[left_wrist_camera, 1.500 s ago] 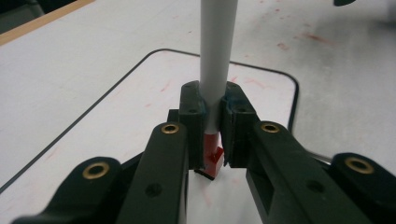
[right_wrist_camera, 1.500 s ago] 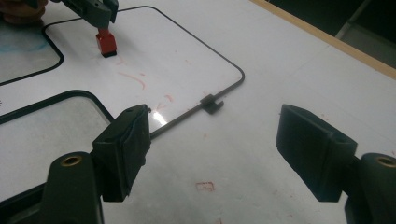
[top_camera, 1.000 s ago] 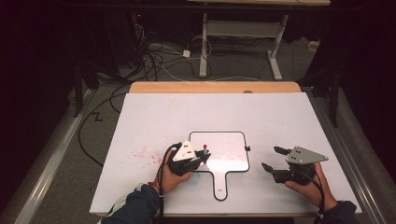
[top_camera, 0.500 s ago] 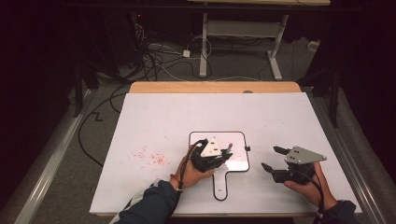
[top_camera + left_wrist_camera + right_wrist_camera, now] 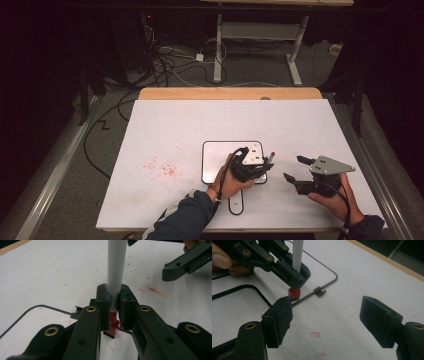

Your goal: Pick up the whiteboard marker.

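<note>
Marker held upright at the small whiteboard's right edge.
Left hand-held gripper (image 5: 113, 312) pinches the marker (image 5: 115, 272); right hand-held gripper (image 5: 332, 322), spread, should next close on its red cap (image 5: 294, 293).

white marker (image 5: 115, 270) upright, red end down on whiteboard (image 5: 212, 162).

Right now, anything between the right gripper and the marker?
No: bare white tabletop separates the open right gripper from the marker, by the right gripper view.
</note>
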Tool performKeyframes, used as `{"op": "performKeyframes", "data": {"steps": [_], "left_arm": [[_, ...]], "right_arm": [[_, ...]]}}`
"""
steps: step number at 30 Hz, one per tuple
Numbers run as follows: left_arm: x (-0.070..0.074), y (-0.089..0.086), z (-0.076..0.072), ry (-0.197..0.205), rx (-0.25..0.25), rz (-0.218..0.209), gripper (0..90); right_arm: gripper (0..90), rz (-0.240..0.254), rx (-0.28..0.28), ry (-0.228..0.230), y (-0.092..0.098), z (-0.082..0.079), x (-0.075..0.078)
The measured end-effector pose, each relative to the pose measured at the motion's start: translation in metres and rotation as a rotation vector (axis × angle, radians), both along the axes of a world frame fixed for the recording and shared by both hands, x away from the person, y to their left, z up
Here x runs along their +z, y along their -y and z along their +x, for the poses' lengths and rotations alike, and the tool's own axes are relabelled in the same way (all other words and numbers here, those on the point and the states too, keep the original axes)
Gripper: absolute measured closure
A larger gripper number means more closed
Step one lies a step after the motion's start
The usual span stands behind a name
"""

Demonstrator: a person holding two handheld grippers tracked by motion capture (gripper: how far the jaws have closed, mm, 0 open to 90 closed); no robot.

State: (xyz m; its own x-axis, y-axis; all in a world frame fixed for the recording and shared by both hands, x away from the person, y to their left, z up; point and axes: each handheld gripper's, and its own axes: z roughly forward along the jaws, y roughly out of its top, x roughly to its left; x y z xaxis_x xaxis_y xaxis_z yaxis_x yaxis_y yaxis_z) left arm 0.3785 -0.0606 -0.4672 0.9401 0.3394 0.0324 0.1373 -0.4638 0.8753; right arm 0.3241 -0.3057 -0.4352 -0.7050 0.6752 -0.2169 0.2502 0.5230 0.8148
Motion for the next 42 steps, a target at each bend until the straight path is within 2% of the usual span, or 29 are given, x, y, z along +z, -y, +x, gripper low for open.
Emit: {"op": "performKeyframes", "data": {"steps": [1, 3, 12, 16, 19, 23, 26, 31, 36, 42], "left_arm": [[0.001, 0.001, -0.001, 0.013, -0.003, 0.014, 78.8], [0.002, 0.000, -0.002, 0.008, -0.005, 0.021, 78.8], [0.000, -0.019, -0.007, 0.006, -0.013, 0.022, 78.8], [0.000, -0.030, -0.010, 0.023, -0.021, 0.029, 78.8], [0.000, -0.039, -0.007, 0.026, -0.009, 0.038, 78.7], [-0.001, -0.052, 0.004, 0.005, 0.027, 0.021, 78.8], [-0.001, -0.058, 0.007, 0.009, 0.045, 0.020, 78.7], [0.000, -0.071, 0.005, 0.007, 0.068, 0.031, 78.7], [-0.002, -0.089, 0.000, -0.010, 0.095, 0.018, 78.7], [-0.003, -0.106, -0.009, 0.007, 0.115, 0.031, 78.7]], "right_arm": [[26.8, 0.000, -0.001, -0.001, 0.000, 0.000, 0.000], [26.8, 0.003, -0.003, -0.001, 0.001, 0.000, 0.000], [26.8, 0.003, -0.001, 0.002, 0.001, 0.000, 0.001], [26.9, 0.003, 0.000, 0.001, 0.000, -0.001, 0.001], [26.8, 0.001, 0.000, 0.000, 0.000, -0.001, 0.001], [26.8, 0.000, 0.001, 0.000, -0.001, 0.000, 0.000], [26.8, 0.010, 0.006, -0.008, -0.001, 0.000, 0.001], [26.9, 0.011, 0.003, -0.006, 0.000, 0.000, 0.001], [26.9, 0.010, 0.002, -0.003, 0.001, 0.000, 0.002], [26.9, 0.007, 0.000, -0.002, 0.000, 0.000, 0.002]]}}
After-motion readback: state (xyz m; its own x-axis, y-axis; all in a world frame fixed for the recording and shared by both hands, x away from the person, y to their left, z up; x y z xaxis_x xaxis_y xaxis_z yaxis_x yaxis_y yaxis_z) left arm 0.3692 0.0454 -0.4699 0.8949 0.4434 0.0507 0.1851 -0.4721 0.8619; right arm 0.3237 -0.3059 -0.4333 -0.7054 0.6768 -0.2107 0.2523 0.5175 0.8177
